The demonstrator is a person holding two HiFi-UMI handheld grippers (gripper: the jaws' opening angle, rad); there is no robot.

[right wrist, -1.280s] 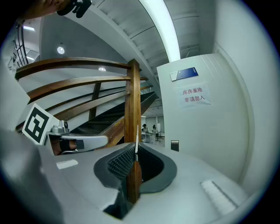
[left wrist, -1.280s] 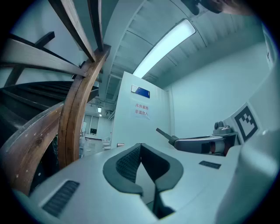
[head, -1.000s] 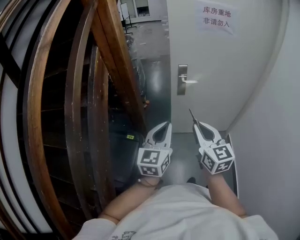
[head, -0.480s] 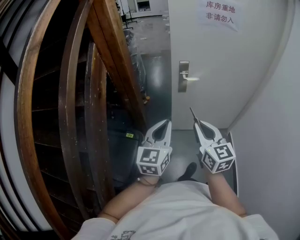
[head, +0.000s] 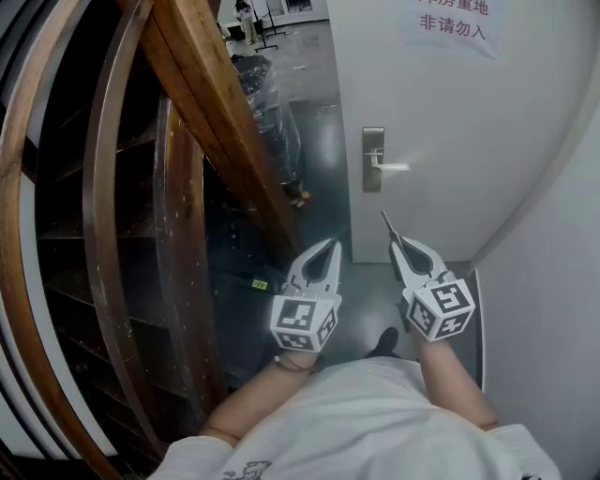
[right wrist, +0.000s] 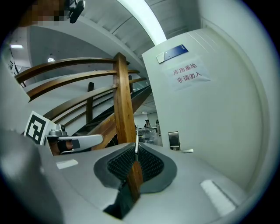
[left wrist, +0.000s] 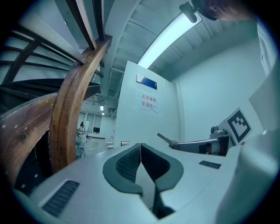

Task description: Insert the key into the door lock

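Note:
A white door (head: 441, 103) stands ahead on the right, with a metal lock plate (head: 373, 159) and a lever handle (head: 395, 168) on its left edge. My right gripper (head: 397, 245) is shut on a thin metal key (head: 387, 225) that juts forward toward the door, well short of the lock. In the right gripper view the key (right wrist: 137, 139) sticks out between the pads, and the lock plate (right wrist: 173, 140) lies just to its right, farther off. My left gripper (head: 331, 243) is beside it, shut and empty; its pads (left wrist: 127, 164) meet with nothing between them.
A curved wooden stair railing (head: 216, 112) fills the left side. A white wall (head: 562, 281) closes in on the right. A paper sign (head: 455, 23) hangs on the door. A glossy floor (head: 319, 122) runs past the door's left edge. A shoe (head: 382, 343) shows below the grippers.
The person has stepped forward, and both grippers have come closer to the door. The key stays gripped in the right gripper; the left stays shut.

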